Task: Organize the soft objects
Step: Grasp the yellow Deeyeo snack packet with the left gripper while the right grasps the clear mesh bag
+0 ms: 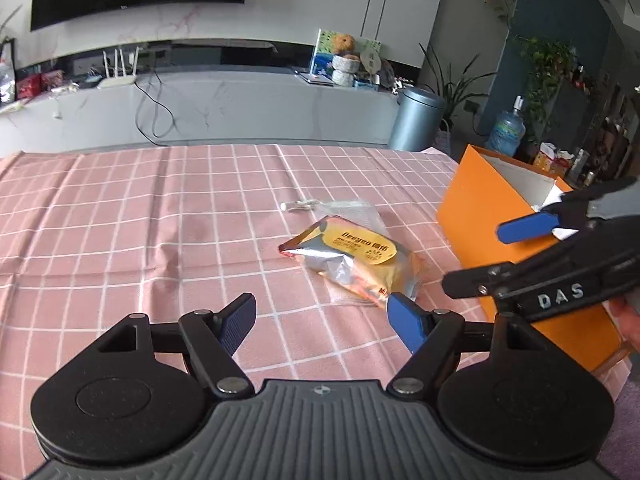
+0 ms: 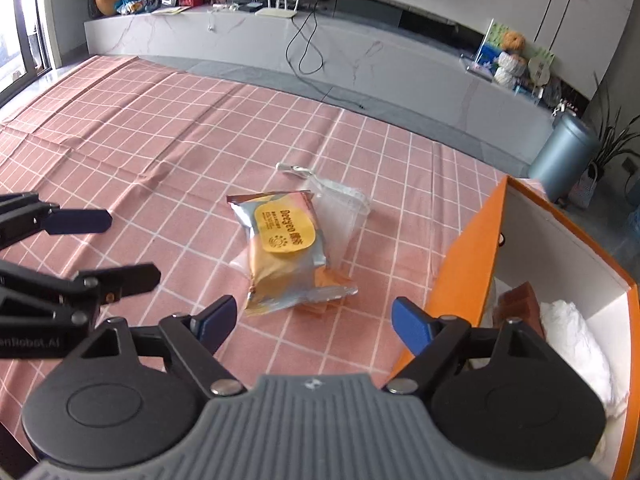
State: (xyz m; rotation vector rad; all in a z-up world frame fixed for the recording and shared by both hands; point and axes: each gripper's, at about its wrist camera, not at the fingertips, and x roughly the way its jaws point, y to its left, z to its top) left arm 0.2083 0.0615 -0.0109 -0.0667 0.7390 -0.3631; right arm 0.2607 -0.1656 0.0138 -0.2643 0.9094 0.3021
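A silver and yellow wipes pack (image 1: 352, 260) lies on the pink checked tablecloth (image 1: 120, 220), partly on a clear plastic bag (image 1: 356, 210). In the right wrist view the pack (image 2: 284, 256) lies just ahead of my right gripper (image 2: 314, 320), which is open and empty. My left gripper (image 1: 324, 316) is open and empty, with the pack just beyond its right finger. The right gripper also shows in the left wrist view (image 1: 528, 228) over the orange box (image 1: 480, 220). The box (image 2: 460, 264) holds a white soft item (image 2: 576, 340) and a brown item (image 2: 520, 304).
A small white object (image 1: 298, 205) with a cord lies by the clear bag. The table's far edge faces a white TV counter (image 1: 240, 100). A grey bin (image 1: 416, 120) stands beyond the table's right corner.
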